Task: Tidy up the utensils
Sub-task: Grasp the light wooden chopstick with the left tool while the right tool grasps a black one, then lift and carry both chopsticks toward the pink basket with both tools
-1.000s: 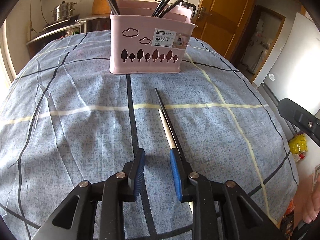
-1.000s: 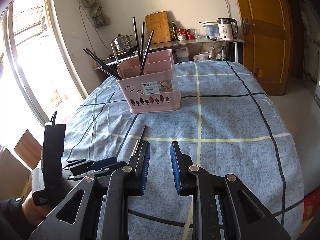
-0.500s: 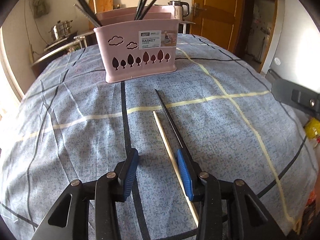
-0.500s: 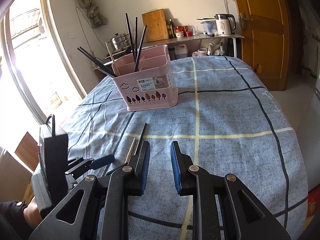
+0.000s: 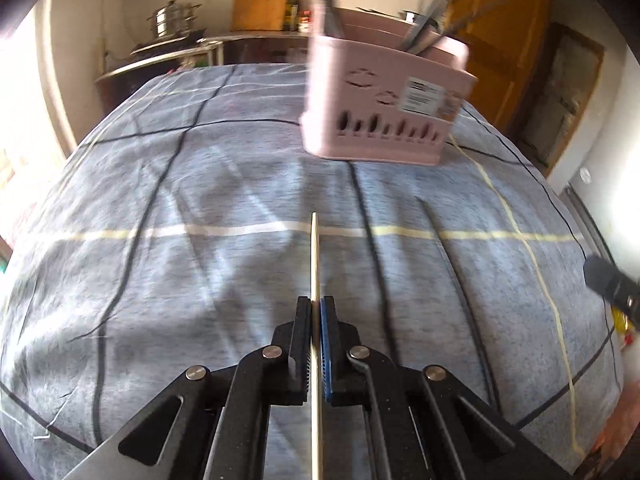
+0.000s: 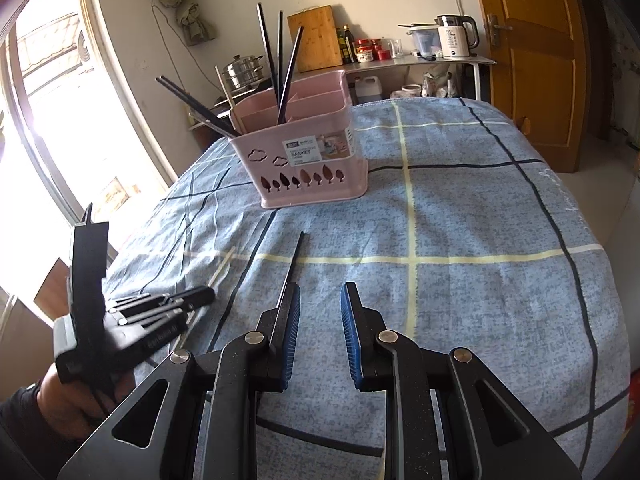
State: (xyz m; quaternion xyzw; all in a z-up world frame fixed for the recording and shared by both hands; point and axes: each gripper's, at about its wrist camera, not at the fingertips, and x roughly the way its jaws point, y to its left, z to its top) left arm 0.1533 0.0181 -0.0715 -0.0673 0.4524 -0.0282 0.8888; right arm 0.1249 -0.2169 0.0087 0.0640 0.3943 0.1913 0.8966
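My left gripper is shut on a pale chopstick, which points forward over the blue checked cloth; both show in the right wrist view, gripper and chopstick. A black chopstick lies on the cloth, just ahead of my right gripper, which is open and empty. In the left wrist view it lies to the right of the held one. The pink utensil basket stands further back with several black chopsticks in it; it is blurred in the left wrist view.
Behind the table a shelf holds a kettle, bottles and a wooden cutting board. A steel pot stands near the window at left. A wooden door is at the right. The table edge drops off at right.
My left gripper has closed on the pale chopstick and swung left, so the basket now sits to its right. The right gripper has barely moved.
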